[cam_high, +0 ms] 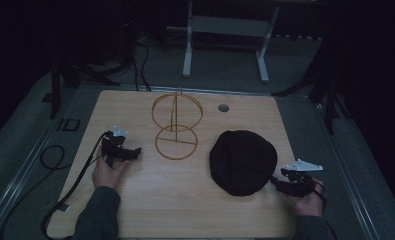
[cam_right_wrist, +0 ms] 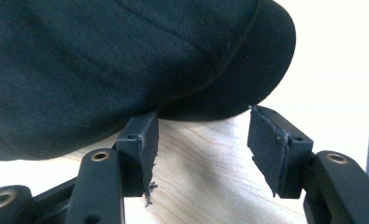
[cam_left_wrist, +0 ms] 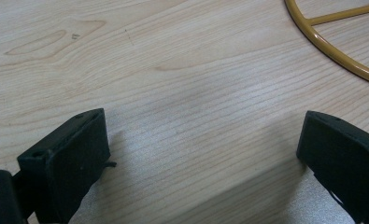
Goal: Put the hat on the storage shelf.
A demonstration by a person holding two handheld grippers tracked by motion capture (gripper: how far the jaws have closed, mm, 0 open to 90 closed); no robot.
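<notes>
A black cap (cam_high: 242, 161) lies on the right half of the wooden table (cam_high: 185, 200). My right gripper (cam_high: 277, 181) sits at the cap's near right edge. In the right gripper view its jaws stand partly apart, and both fingertips (cam_right_wrist: 142, 128) meet the rim of the cap (cam_right_wrist: 126, 60), pinching it at the very tips. Bare wood shows between the pads behind the tips. My left gripper (cam_high: 135, 151) rests low on the table's left side, open and with nothing between its fingers (cam_left_wrist: 70, 158). A gold wire stand (cam_high: 176, 125) rises just to its right.
The stand has a round base ring (cam_left_wrist: 341, 56) on the table and an upright hoop above it. A small round hole (cam_high: 223, 107) sits near the table's far edge. A cable (cam_high: 70, 190) trails off the left side. The table's right edge is close to my right hand.
</notes>
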